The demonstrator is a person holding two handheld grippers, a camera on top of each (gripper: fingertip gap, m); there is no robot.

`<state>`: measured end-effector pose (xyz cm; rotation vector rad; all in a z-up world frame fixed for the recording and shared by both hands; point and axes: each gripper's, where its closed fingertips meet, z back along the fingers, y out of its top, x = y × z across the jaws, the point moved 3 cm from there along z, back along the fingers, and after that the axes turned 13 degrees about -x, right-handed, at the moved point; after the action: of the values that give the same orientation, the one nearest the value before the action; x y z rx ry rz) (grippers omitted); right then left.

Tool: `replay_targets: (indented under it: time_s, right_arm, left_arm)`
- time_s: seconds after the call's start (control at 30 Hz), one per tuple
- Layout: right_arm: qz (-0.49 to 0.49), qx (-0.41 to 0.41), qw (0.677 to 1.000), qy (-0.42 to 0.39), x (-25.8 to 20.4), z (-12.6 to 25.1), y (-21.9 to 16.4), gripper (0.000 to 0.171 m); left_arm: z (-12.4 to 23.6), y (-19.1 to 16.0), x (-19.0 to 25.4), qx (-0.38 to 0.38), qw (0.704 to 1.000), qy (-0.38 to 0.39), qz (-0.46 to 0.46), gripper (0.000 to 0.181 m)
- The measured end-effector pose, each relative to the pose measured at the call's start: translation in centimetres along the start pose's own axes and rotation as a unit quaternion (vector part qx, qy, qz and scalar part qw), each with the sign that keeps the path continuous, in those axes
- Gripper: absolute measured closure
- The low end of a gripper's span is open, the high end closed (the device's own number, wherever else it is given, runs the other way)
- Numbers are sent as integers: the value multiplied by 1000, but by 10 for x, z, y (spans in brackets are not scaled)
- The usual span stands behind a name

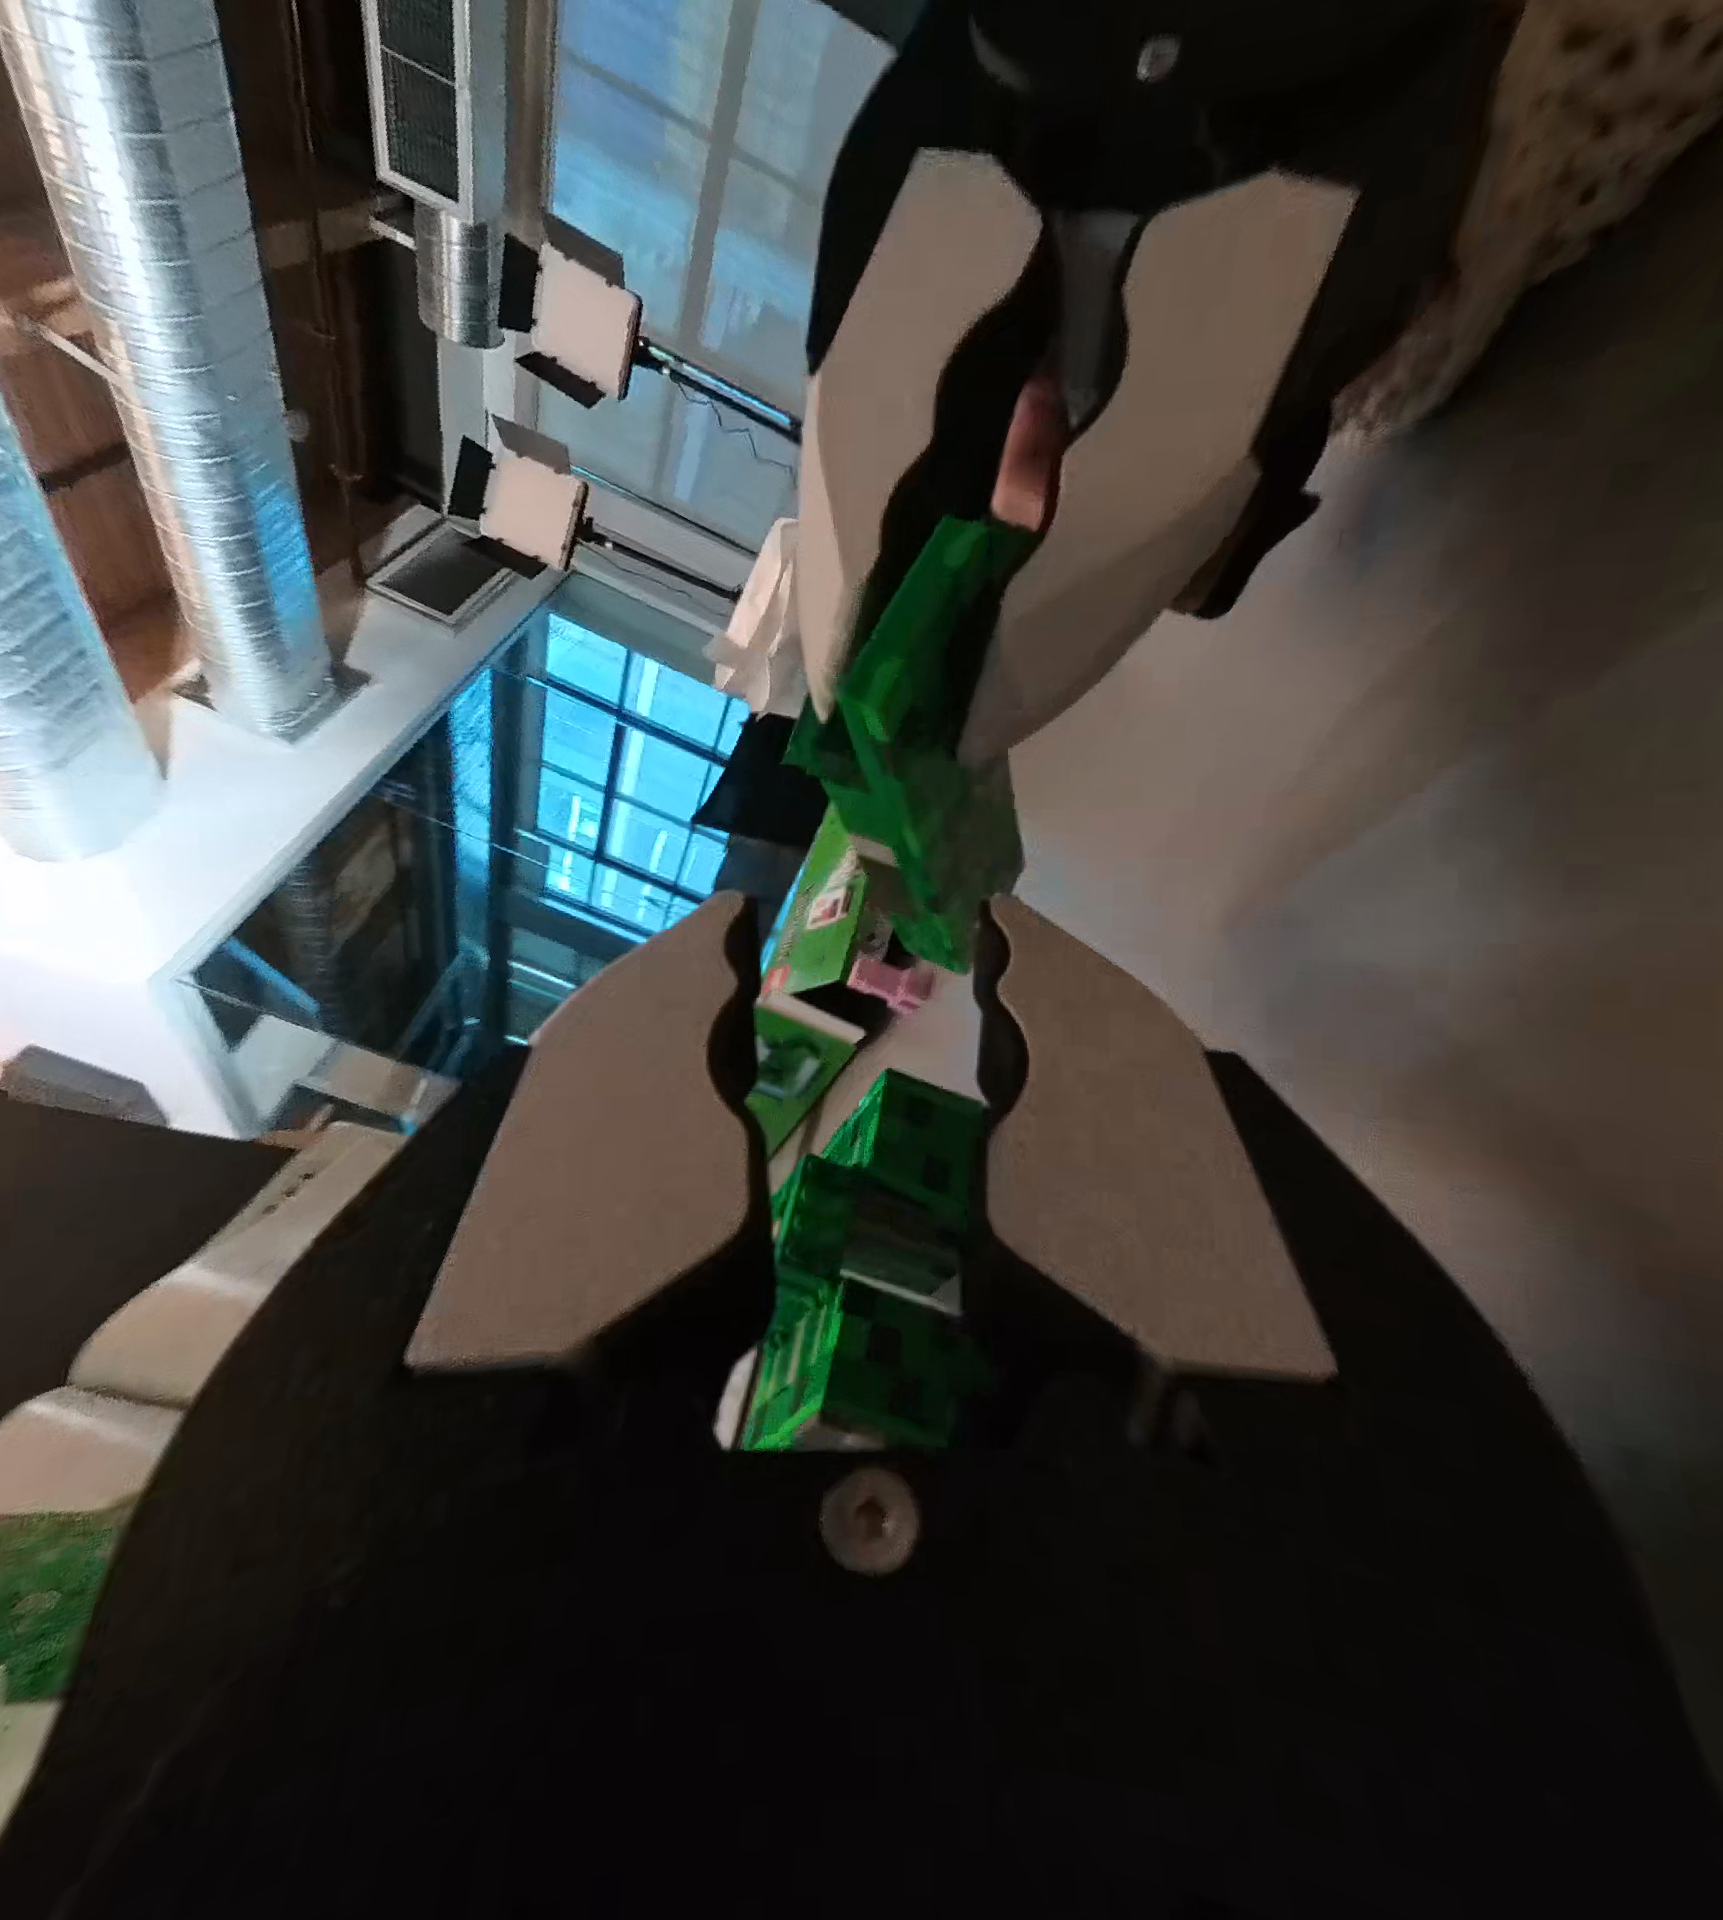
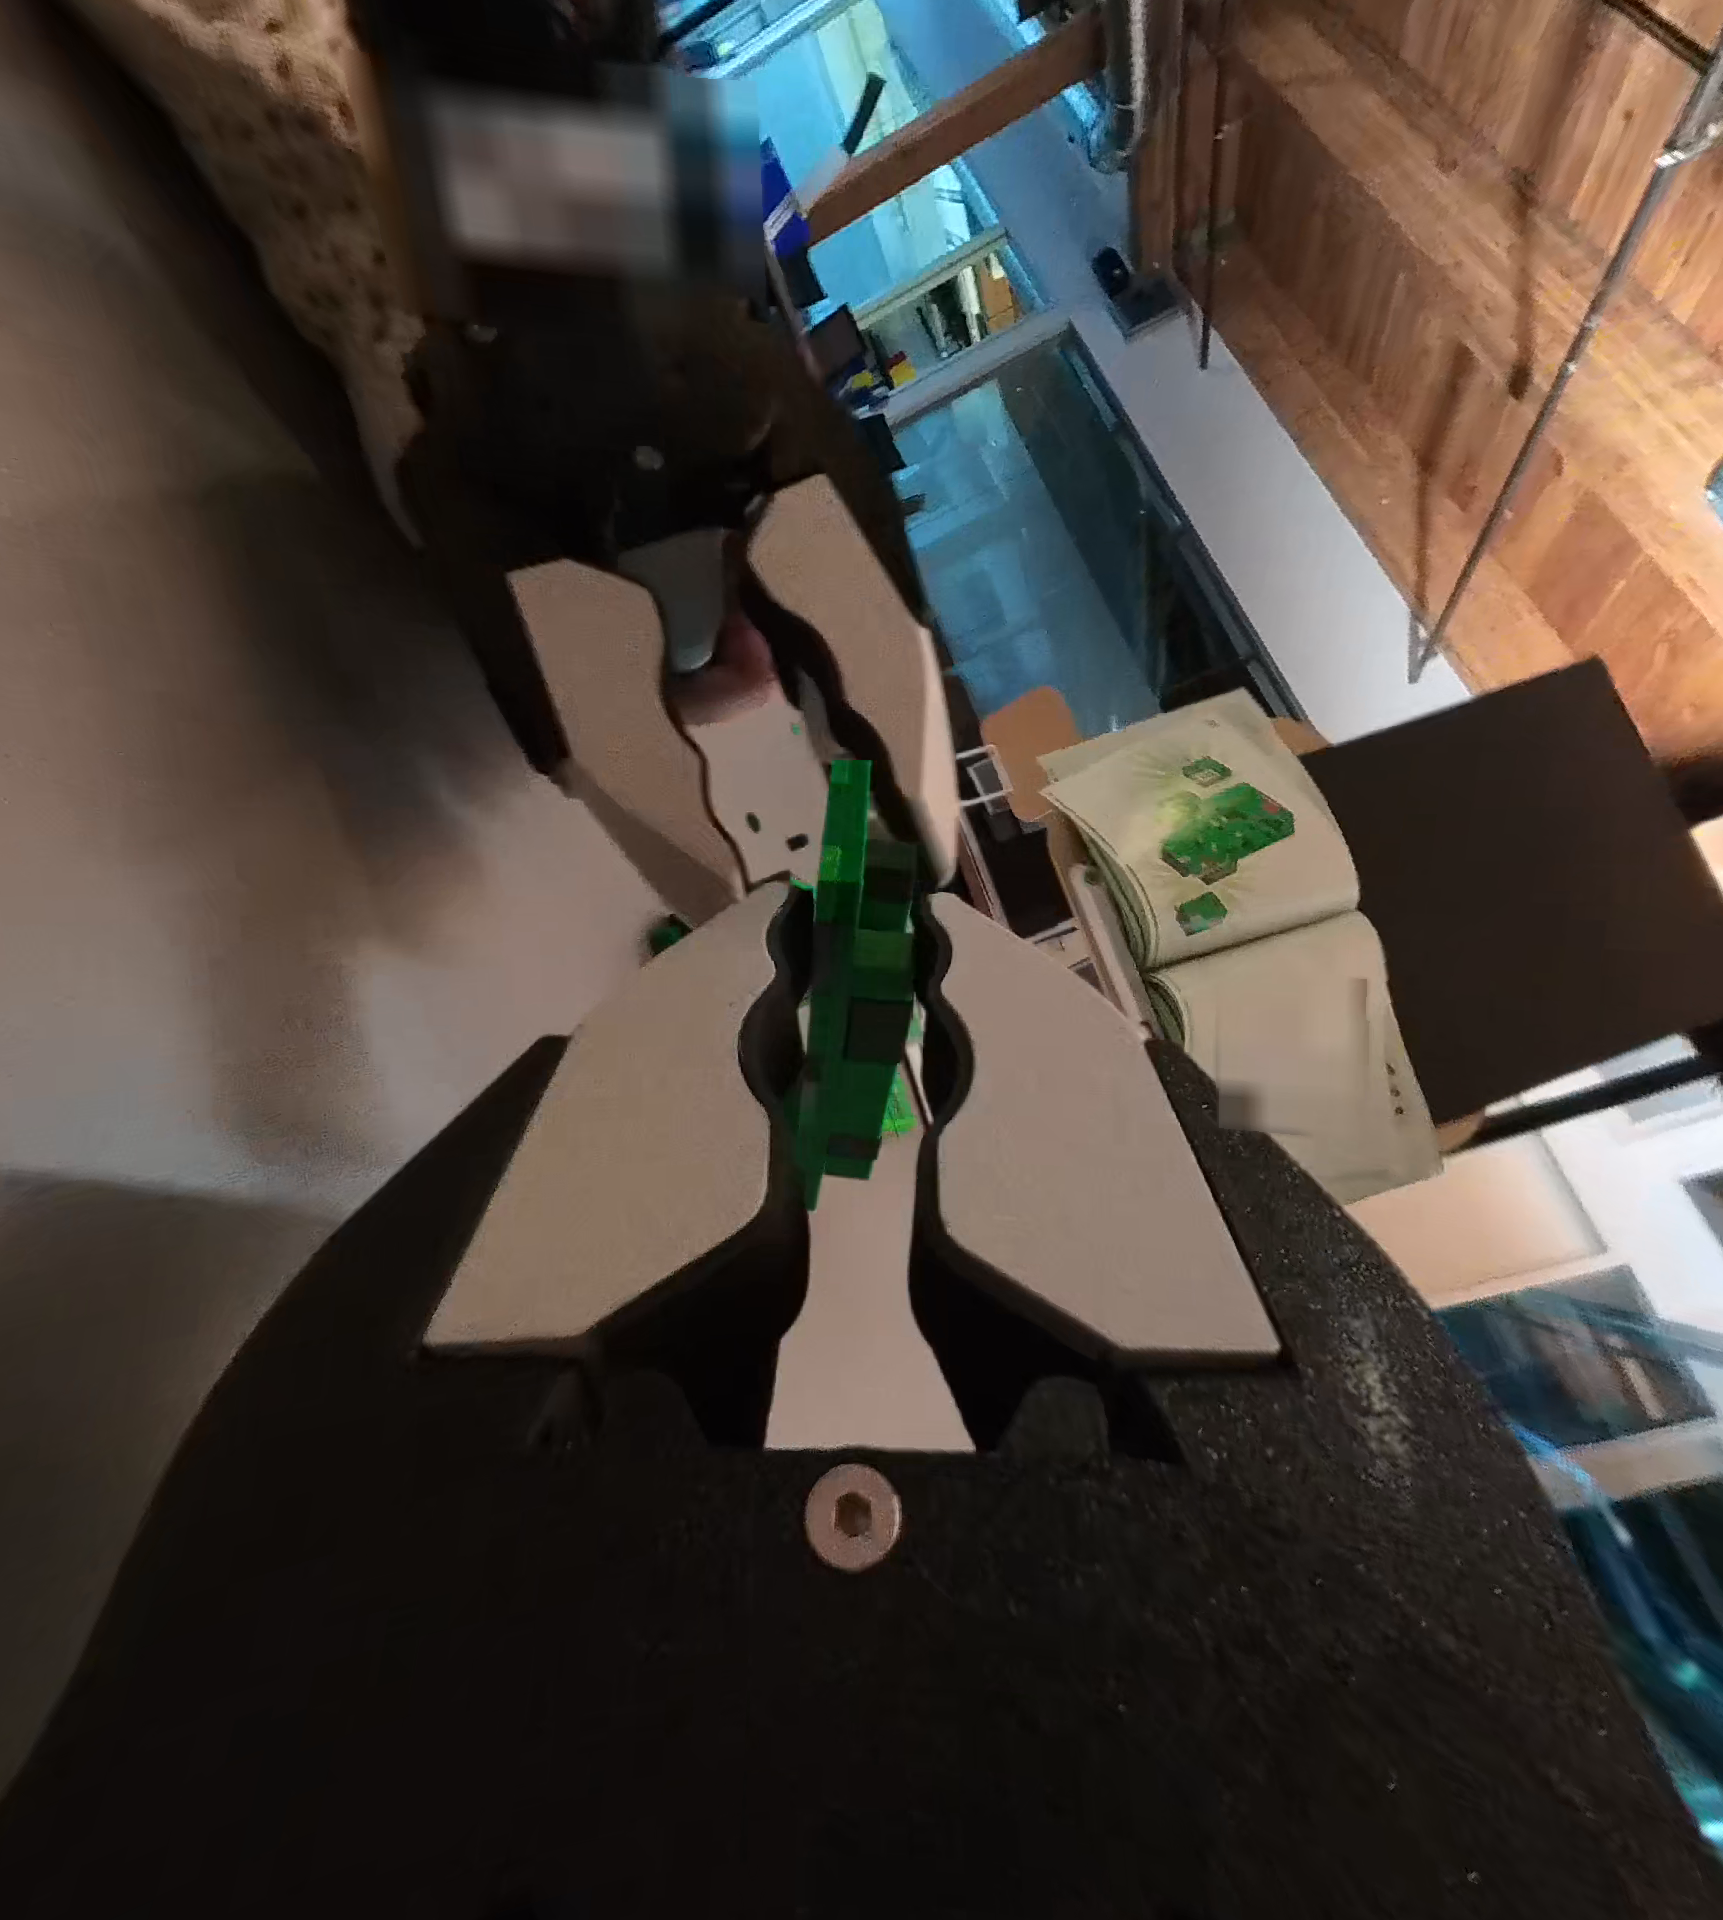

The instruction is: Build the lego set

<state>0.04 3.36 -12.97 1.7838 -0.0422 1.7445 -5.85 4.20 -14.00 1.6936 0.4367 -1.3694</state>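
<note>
A flat green lego assembly (image 2: 852, 1029) with dark squares stands edge-on between my right gripper's (image 2: 857, 909) fingers, which are shut on it. In the left wrist view the same assembly (image 1: 914, 727) hangs from the right gripper (image 1: 904, 727) and points at my left gripper (image 1: 862, 925). The left jaws stand a little apart. The assembly's end lies at the left fingertips, close to one finger (image 1: 1065, 1091). The two grippers meet tip to tip above the table. Green blocks (image 1: 878, 1247) with dark squares show through the left jaws' gap, seemingly on the table beyond.
An open instruction booklet (image 2: 1241, 862) lies on the pale table (image 2: 109, 831) beside a black board (image 2: 1522, 904). A green set box (image 1: 815, 914) and a pink piece (image 1: 893, 982) sit farther off. A small green piece (image 2: 670, 930) lies on the table.
</note>
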Motion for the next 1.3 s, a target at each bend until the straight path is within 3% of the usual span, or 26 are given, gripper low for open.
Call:
replay_targets:
  time_s: [0.13, 0.2, 0.33, 0.57, 0.7, 0.83, 0.93, 1.1, 1.3]
  right_arm:
    - [64, -11, 997, 30, -20, -6, 5, 153]
    - [86, -12, 996, 33, -25, -7, 7, 154]
    - [114, -17, 993, 5, -25, -7, 10, 154]
    - [111, -58, 992, -32, -14, -9, 0, 131]
    - [77, -75, 993, -40, -3, -8, -12, 130]
    - [86, -65, 994, -35, -6, -9, -9, 134]
    - [118, -71, 990, -20, -16, -11, -8, 152]
    - [123, -163, 977, -66, -5, -22, -26, 153]
    - [128, -283, 943, -121, 12, -30, -49, 153]
  left_arm:
    - [0, 4, 13, 7, 999, -13, -50, 145]
    - [1, 4, 19, 9, 997, -24, -71, 156]
    - [2, 5, 16, 12, 996, -12, -82, 163]
    - [5, 5, 7, 20, 998, 7, -64, 164]
    - [8, 9, 6, 37, 998, 3, -52, 164]
    - [12, 16, 16, 65, 995, -23, -66, 164]
    - [12, 15, 17, 61, 995, -25, -71, 164]
    - [0, 5, 9, 10, 1000, -25, -7, 154]
    - [-8, -4, -9, -46, 977, -70, 196, 126]
